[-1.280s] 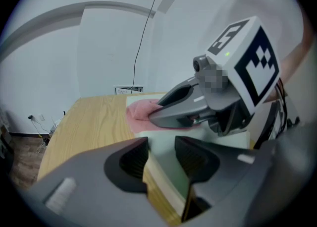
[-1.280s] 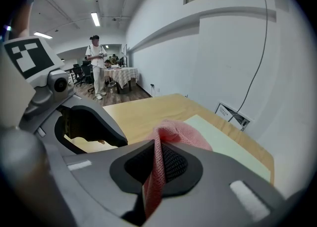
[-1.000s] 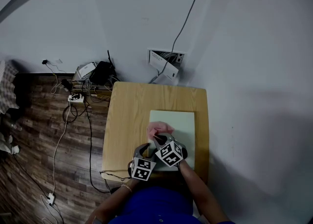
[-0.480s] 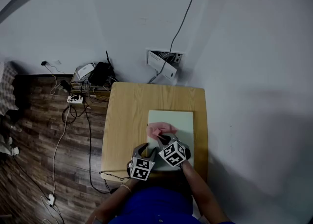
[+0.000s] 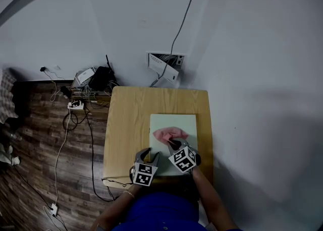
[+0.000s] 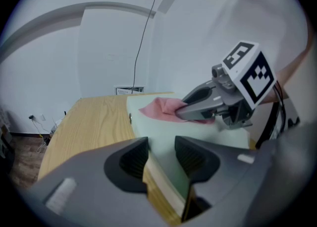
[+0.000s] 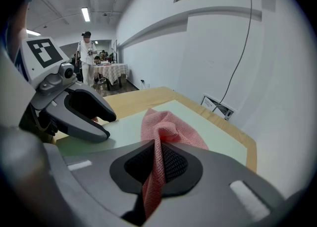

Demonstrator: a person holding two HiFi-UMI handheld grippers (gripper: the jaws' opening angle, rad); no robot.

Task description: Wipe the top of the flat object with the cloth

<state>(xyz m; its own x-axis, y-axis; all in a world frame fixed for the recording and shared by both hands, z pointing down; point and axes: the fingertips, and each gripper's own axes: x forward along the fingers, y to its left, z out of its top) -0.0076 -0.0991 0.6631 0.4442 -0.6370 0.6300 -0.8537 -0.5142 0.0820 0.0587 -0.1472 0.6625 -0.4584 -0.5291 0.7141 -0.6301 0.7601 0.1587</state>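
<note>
Your left claw (image 6: 161, 157) clamps the near-left edge of the flat object (image 5: 174, 121), which lies on the counter's (image 5: 128, 124) right half, its long axis running near to far. Your right claw (image 7: 158, 164) pinches the pink cloth (image 5: 170, 134) at its middle. Wiping looks under way; next, sweep the cloth toward the far end, pressed flat.

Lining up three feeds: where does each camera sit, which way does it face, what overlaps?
Head view: on the head, steeply down at the table; left tool, right tool, forearms show.
Left gripper view: on the left tool, along jaws clamping the green board; right tool ahead.
Right gripper view: on the right tool, along jaws pinching the pink cloth.
Shared: board, cloth.
</note>
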